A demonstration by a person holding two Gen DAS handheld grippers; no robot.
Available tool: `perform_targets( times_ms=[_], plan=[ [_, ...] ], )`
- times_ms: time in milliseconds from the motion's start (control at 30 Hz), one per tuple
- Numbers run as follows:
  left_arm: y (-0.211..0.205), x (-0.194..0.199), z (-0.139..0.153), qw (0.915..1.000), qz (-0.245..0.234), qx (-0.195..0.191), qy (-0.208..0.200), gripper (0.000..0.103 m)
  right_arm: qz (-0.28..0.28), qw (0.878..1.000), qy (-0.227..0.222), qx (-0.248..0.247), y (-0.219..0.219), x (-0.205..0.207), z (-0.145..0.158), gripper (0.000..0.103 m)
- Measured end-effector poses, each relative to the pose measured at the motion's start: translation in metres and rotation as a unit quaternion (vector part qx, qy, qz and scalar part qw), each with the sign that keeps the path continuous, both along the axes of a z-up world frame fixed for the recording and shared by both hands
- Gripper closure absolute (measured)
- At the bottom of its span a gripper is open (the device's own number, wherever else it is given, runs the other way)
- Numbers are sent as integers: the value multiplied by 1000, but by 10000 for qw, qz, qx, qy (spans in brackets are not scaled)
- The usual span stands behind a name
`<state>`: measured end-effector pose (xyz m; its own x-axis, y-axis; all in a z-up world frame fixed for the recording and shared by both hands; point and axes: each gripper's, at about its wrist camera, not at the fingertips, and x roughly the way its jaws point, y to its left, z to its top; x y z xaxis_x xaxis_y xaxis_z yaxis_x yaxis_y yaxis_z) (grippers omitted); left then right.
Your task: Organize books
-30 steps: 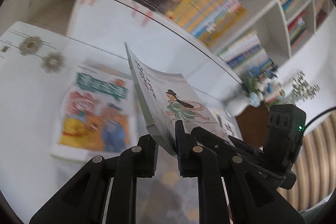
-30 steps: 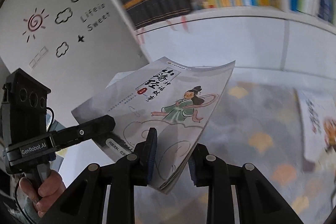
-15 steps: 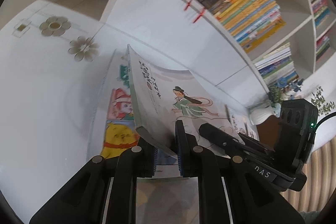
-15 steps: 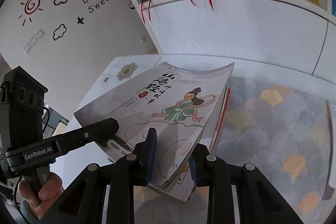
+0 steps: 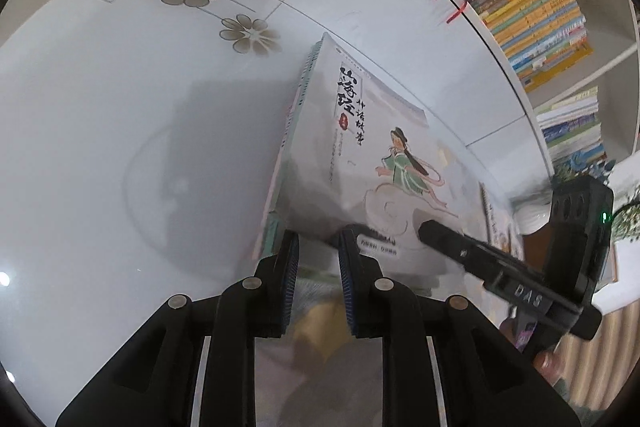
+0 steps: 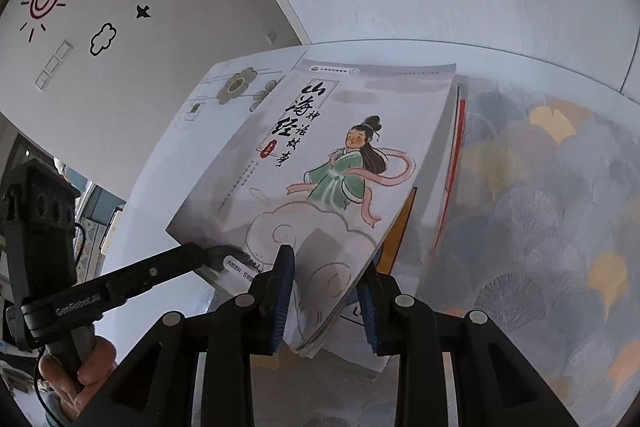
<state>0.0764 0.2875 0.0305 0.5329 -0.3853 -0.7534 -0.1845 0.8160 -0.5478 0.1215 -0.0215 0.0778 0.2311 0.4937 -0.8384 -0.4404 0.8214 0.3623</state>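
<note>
Book (image 6: 320,163), grey cover with green-robed figure, lies between both grippers' jaws, left opening.

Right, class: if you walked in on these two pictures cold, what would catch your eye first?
The book with a green-robed figure on its cover, mid-frame, tilted over other books, its near corner pinched by the right gripper. Then the red sun drawing on the wall, upper left in the right wrist view, and the coloured spines on the shelf, upper right in the left.
</note>
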Motion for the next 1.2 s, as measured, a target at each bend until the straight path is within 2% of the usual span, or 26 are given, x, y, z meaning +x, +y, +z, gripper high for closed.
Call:
perform_targets(
  times_ms=[100, 200, 267, 333, 367, 467, 567, 733, 800, 867, 933, 1000, 1067, 1200],
  plan=[
    [3, -7, 6, 9999, 30, 136, -26, 86, -53, 9999, 158, 14, -9, -2, -5, 74],
    [16, -8, 12, 9995, 280, 123, -128, 85, -72, 9998, 180, 50, -16, -6, -5, 74],
    [25, -1, 15, 9985, 529, 69, -153, 85, -56, 9998, 183, 50, -18, -7, -5, 74],
    [29, 13, 13, 9975, 678, 184, -112, 85, -56, 9998, 196, 68, -18, -8, -5, 74],
    [28, 20, 9, 9974, 687, 231, -40, 85, -68, 9997, 215, 89, -18, -7, -5, 74],
    [21, 35, -4, 9987, 469, -17, 214, 85, -74, 9996, 240, 103, -19, -7, -5, 74],
    [11, 28, -1, 9993, 326, 49, 153, 85, -31, 9999, 122, -90, -20, -10, -4, 71],
    [2, 18, 2, 9991, 230, 260, 245, 85, 6, 9998, 188, -102, -25, -16, -4, 71],
    [4, 15, 9, 9986, 339, 354, 182, 85, 78, 9997, 157, -184, -25, -17, -4, 71],
    [-1, 10, 28, 9980, 339, 533, -68, 85, 48, 9995, 195, -239, -30, -20, -1, 71],
    [-16, 6, 46, 9973, 151, 659, -293, 82, -116, 9994, 242, -196, -48, -26, 5, 70],
    [-47, 6, 64, 9957, -289, 736, -483, 81, -415, 9988, 203, -181, -79, -39, 11, 64],
    [-80, 9, 75, 9931, -684, 761, -582, 77, -883, 9957, 75, -262, -123, -58, 16, 50],
    [-178, 25, 78, 9833, -1675, 398, -598, 70, -1799, 9826, -2, -461, -213, -95, 20, 50]
  ],
)
